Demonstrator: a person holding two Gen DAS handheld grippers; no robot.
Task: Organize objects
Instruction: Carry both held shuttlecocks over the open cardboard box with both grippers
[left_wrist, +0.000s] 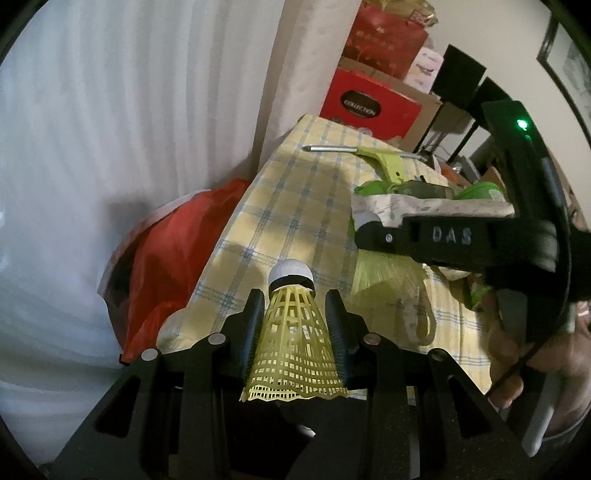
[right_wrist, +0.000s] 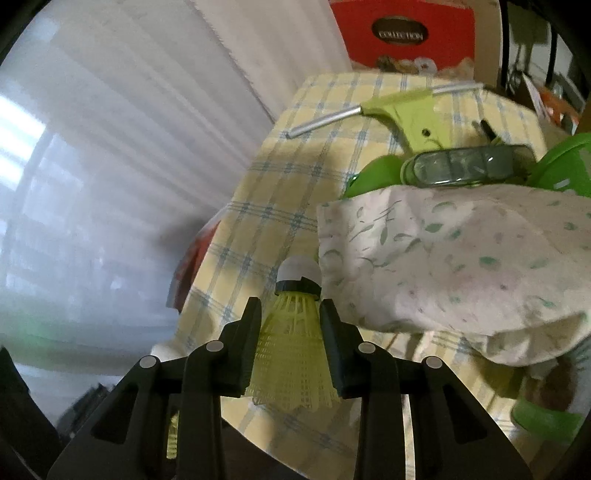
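Two yellow shuttlecocks are in hand: the left gripper (left_wrist: 295, 325) clamps one shuttlecock (left_wrist: 293, 343) by its skirt, and the right gripper (right_wrist: 290, 332) pinches a second shuttlecock (right_wrist: 293, 354), just beside a floral fabric pouch (right_wrist: 454, 266). Likely next, each needs lowering cork-first into that pouch. Beneath lies a yellow checked tablecloth (left_wrist: 295, 192), with a white curtain (left_wrist: 129, 129) behind.

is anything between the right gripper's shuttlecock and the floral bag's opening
Nothing visible. The right gripper is shut on its yellow shuttlecock, whose white cork sits right beside the floral bag. The bag's opening itself is not clearly visible.
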